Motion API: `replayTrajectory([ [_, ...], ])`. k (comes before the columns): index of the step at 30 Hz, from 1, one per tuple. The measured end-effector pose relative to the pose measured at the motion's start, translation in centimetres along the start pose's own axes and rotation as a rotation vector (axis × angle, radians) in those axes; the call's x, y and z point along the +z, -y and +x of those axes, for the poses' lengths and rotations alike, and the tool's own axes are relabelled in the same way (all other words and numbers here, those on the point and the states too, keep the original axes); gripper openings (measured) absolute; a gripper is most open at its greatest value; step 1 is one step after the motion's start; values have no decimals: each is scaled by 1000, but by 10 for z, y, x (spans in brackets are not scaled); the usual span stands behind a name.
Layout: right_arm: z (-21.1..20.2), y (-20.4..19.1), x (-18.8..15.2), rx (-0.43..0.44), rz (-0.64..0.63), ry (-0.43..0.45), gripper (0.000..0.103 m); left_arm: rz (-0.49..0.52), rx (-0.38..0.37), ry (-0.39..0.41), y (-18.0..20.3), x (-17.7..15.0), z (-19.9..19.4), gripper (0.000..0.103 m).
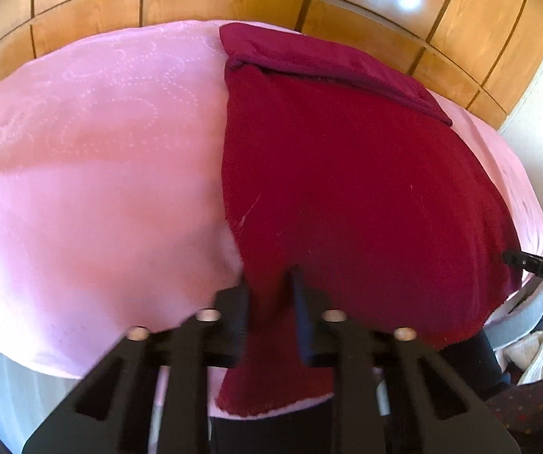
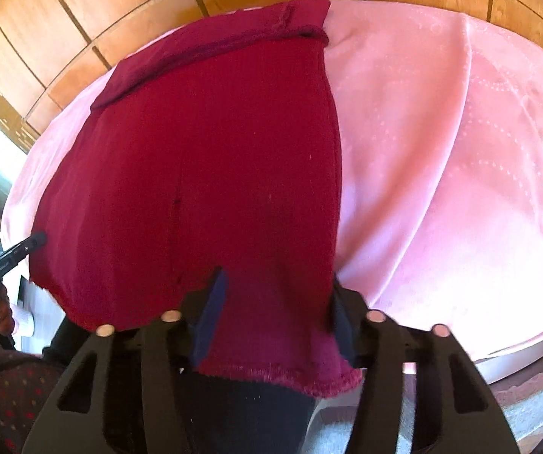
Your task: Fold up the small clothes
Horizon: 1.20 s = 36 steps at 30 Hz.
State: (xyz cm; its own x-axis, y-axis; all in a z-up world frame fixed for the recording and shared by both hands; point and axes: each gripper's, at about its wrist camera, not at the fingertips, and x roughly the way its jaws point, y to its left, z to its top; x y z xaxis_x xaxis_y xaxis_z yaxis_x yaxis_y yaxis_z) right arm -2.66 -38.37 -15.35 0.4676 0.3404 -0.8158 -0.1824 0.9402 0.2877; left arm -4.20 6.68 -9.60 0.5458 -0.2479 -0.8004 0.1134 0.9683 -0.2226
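Crimson garment (image 1: 347, 174) lies flat on the pink-covered counter (image 1: 93, 159), far hem at twelve o'clock turned over, near corners pinched by left gripper (image 1: 269, 302) and right gripper (image 2: 277, 310); main folding seemingly remains.

You are working over a round table (image 1: 513, 304) with a pale rim, draped in a glossy pink tablecloth (image 1: 93, 174) stitched with dotted swirls; it fills the left and centre of the left wrist view and the right half of the right wrist view. Directly on that cloth lies a dark red garment (image 1: 347, 174), spread flat, its far end doubled back into a darker band near the top of both frames. Its frayed near hem hangs over the table's edge at the bottom centre.
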Motion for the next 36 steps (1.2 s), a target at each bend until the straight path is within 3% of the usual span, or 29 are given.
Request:
replayTrajectory([
  [1, -1, 0, 2, 20, 4, -6, 15, -12, -23, 5, -1, 2, -3, 9],
  [2, -4, 0, 4, 37, 7, -2, 8, -28, -61, 17, -3, 6, -8, 8],
  [8, -34, -12, 45, 177, 15, 145, 8, -64, -217, 112, 2, 44, -27, 8],
  [12, -30, -9, 83, 200, 65, 215, 8, -105, -267, 137, -1, 76, -19, 8],
  [20, 13, -2, 148, 125, 133, 227, 9, -176, -170, 121, -18, 152, 28, 8],
  [21, 14, 0, 155, 120, 142, 233, 12, -203, -157, 118, -23, 164, 34, 8],
  [22, 17, 4, 164, 119, 161, 247, 25, -229, -144, 119, -31, 170, 34, 17],
  [23, 17, 6, 167, 132, 175, 256, 36, -262, -131, 122, -37, 178, 36, 35],
  [24, 15, 13, 173, 156, 206, 276, 60, -295, -119, 133, -42, 183, 37, 45],
  [25, 13, 16, 173, 169, 221, 289, 74, -343, -111, 162, -50, 186, 34, 56],
  [27, 6, 22, 171, 177, 235, 313, 92, -387, -126, 186, -63, 188, 31, 57],
  [30, -1, 32, 155, 172, 255, 320, 94, -390, -111, 183, -76, 173, 28, 57],
  [36, 4, 48, 109, 111, 271, 270, 93, -269, -142, 97, -71, 118, 34, 61],
])
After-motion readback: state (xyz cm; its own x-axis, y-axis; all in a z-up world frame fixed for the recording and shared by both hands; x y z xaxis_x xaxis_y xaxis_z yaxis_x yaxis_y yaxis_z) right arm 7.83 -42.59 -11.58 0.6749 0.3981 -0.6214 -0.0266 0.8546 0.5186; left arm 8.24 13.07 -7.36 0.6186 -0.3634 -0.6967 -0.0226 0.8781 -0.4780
